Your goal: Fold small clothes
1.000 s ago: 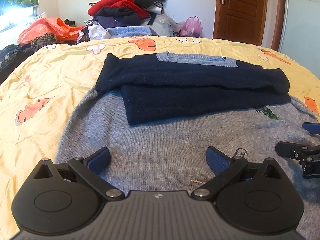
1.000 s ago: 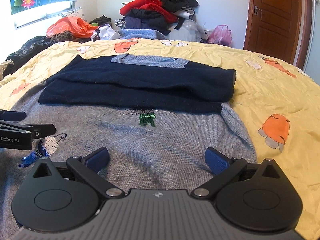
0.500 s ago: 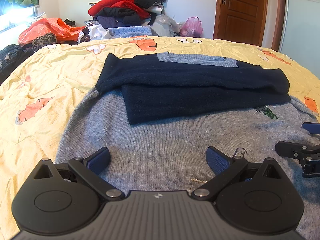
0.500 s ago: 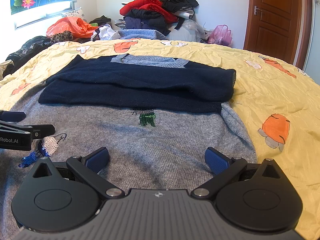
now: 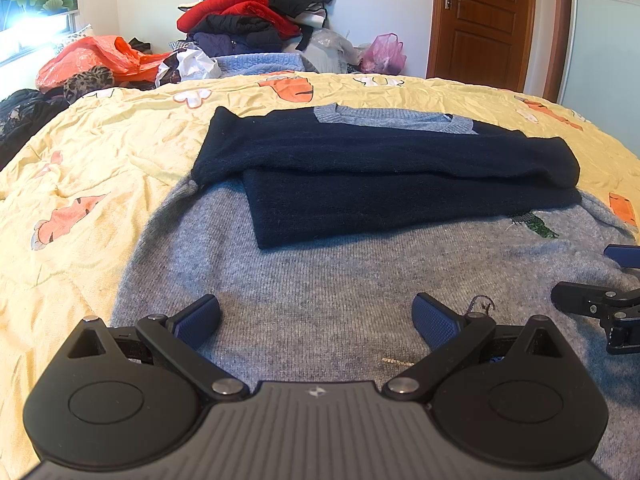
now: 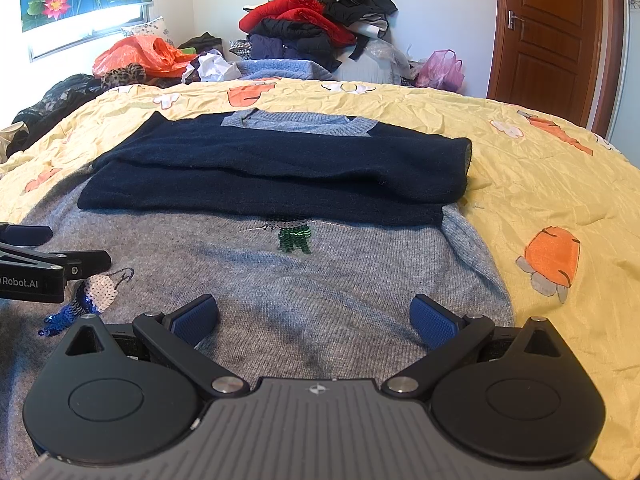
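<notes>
A grey knitted sweater (image 5: 328,280) (image 6: 360,280) lies flat on the yellow bedspread (image 5: 100,168), its two navy sleeves (image 5: 380,176) (image 6: 280,172) folded across the chest. Sequin patches show on the grey front (image 6: 295,238). My left gripper (image 5: 316,314) hovers open over the sweater's lower left part, with nothing between its blue pads. My right gripper (image 6: 314,316) stands open over the lower right part, also holding nothing. Each gripper's fingers appear at the edge of the other's view: the right one (image 5: 600,300) and the left one (image 6: 40,264).
A heap of red, black and blue clothes (image 5: 256,16) (image 6: 316,24) is piled at the far side of the bed, with an orange plastic bag (image 5: 96,56) to its left and a pink bag (image 6: 442,68) to its right. A wooden door (image 5: 484,20) stands at the back right.
</notes>
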Demonstrator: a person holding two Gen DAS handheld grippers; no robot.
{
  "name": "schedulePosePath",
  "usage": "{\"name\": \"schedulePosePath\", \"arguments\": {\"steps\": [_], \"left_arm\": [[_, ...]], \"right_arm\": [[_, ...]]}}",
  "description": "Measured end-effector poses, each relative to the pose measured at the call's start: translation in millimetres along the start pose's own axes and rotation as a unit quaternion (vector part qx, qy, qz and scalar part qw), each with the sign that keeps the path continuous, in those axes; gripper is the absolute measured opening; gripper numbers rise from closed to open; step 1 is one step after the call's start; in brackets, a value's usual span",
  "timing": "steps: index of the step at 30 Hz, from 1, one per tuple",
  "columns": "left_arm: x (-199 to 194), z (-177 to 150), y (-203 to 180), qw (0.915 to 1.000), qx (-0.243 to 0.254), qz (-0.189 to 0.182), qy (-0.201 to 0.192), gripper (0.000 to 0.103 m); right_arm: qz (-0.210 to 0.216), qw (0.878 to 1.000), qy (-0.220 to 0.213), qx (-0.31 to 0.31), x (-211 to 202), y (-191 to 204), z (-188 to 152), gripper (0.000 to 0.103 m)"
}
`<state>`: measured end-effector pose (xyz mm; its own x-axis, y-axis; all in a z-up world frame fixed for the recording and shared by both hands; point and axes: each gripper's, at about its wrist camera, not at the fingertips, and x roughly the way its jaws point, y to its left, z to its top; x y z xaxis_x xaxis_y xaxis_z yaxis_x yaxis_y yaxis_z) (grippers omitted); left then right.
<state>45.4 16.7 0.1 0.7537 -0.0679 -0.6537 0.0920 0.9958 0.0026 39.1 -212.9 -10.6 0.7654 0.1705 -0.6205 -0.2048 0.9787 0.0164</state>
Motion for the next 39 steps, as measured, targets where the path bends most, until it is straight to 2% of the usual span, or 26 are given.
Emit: {"name": "schedulePosePath", "arguments": {"steps": [39], "left_arm": [[-4.0, -3.1, 4.0, 1.0000, -0.006, -0.001, -0.003, 0.103]], "right_arm": [[-0.024, 1.000, 0.004, 0.002, -1.3, 2.7, -2.7, 0.103]]}}
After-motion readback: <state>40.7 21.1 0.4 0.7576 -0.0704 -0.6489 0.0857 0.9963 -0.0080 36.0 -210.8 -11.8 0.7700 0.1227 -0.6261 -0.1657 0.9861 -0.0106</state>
